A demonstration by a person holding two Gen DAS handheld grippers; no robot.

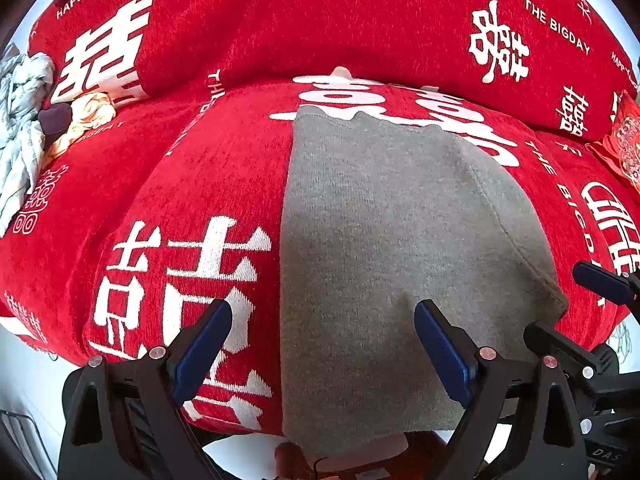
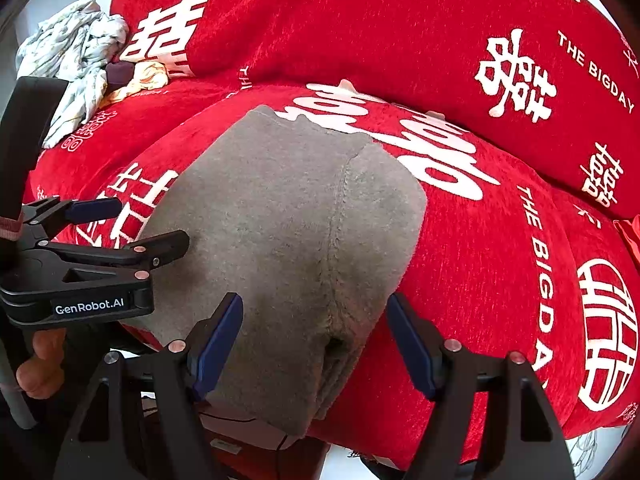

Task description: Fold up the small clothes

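Two wide-open tools [image 1: 323, 354] [image 2: 314, 346] over grey garment [image 1: 380, 240]

grey garment [image 1: 384, 248]: 1 | tongs: 2, left [image 1: 322, 354], right [image 2: 316, 346] | crumpled cloths [image 2: 76, 56]: 2

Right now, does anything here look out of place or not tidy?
Mostly no. The grey garment lies fairly flat on the red sofa cover, but its near edge hangs over the front of the seat. At far left, a crumpled pile of pale clothes looks untidy. The left gripper and right gripper are both open, holding nothing.
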